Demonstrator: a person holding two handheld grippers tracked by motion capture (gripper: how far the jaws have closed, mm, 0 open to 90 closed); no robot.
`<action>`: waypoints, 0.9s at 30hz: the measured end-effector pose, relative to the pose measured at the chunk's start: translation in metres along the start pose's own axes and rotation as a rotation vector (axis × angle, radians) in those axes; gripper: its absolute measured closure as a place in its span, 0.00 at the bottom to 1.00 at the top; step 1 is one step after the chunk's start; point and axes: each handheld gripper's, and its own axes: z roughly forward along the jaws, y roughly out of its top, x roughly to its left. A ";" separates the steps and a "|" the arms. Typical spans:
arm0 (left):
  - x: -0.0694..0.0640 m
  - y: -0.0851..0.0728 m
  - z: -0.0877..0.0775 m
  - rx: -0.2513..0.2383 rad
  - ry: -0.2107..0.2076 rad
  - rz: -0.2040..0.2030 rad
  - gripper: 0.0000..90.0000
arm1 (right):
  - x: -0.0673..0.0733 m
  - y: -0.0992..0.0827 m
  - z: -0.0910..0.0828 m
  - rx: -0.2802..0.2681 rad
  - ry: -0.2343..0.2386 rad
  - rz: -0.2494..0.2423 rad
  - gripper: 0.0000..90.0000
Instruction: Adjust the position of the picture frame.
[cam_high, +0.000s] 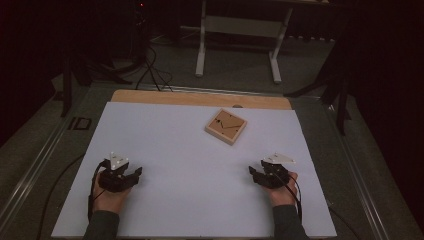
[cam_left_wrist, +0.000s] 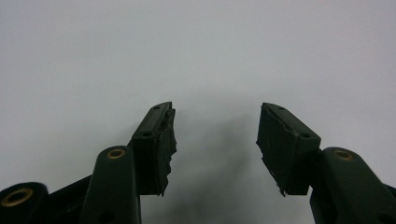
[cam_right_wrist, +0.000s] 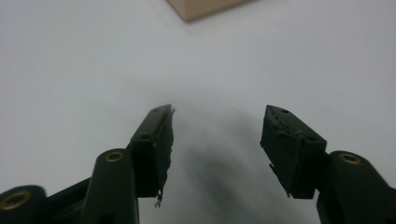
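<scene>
Both tools rest low over the white sheet (cam_high: 200, 170) that covers the desk, one in each hand, well apart from each other.

Left tool (cam_high: 131, 176): held in the person's left hand (cam_high: 111, 196) near the front left of the sheet, grey three-cornered plate on top, cable trailing back along the sleeve. In the left gripper view its tool (cam_left_wrist: 215, 140) has the jaws spread, bare white sheet between them, nothing held. Pads (cam_left_wrist: 164, 144) look ragged along their inner edges.

Right tool (cam_high: 256, 175): held in the right hand (cam_high: 281, 192) near the front right of the sheet, also with a grey plate on top. In the right gripper view the tool (cam_right_wrist: 217, 142) likewise has its jaws spread with only white surface and their own shadow between them. A small frayed bit hangs from the lower end of one pad (cam_right_wrist: 163, 144).

Wooden square tray (cam_high: 226, 126): lies flat on the sheet, beyond the tools and a little right of centre, turned at an angle to the sheet's edges. It is nearer the right tool but clear of both. Dark marks or small pieces sit inside it; too small and dim to tell which. A corner of the tray (cam_right_wrist: 205, 8) shows at the top edge of the right gripper view, ahead of the jaws.

Beyond the sheet a strip of bare wood (cam_high: 200, 97) marks the desk's far edge; behind it, a white table frame (cam_high: 240, 40) stands on the floor.
</scene>
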 end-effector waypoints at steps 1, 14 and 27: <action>-0.001 0.000 -0.005 -0.014 -0.006 0.009 0.51 | 0.001 0.001 -0.001 -0.006 0.000 -0.002 0.49; 0.009 -0.006 -0.021 -0.050 -0.025 -0.030 0.51 | 0.015 0.022 -0.019 -0.153 -0.019 -0.062 0.69; 0.004 -0.005 -0.025 -0.051 -0.029 0.006 0.51 | 0.016 0.058 -0.012 -0.188 -0.003 -0.103 0.99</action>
